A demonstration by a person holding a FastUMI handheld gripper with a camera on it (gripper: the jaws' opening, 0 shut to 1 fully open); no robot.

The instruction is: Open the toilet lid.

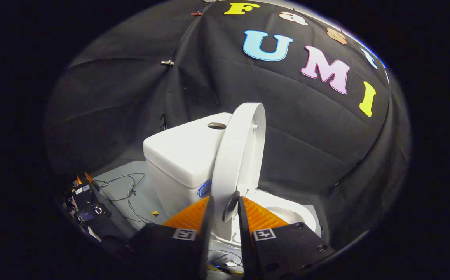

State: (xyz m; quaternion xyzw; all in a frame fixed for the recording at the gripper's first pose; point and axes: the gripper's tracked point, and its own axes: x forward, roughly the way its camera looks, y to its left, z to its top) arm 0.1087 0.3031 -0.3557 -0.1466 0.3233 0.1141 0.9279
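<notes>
A white toilet stands ahead, with its tank (182, 155) to the left and the bowl and seat (287, 214) low on the right. The toilet lid (240, 151) is raised almost upright, seen edge-on and tilted slightly toward the tank. My gripper (225, 206) is at the lid's lower front edge. That edge runs down between the two fingers, which are drawn close on either side of it and press on it. The lid's lowest part is hidden behind the fingers.
A round hole (217, 125) shows on the tank's top. Left of the toilet, loose cables (129, 190) lie on the grey floor (143, 202). A black device (87, 208) sits further left, and a small yellow piece (155, 212) lies nearby. Black cloth walls close in behind and to the right.
</notes>
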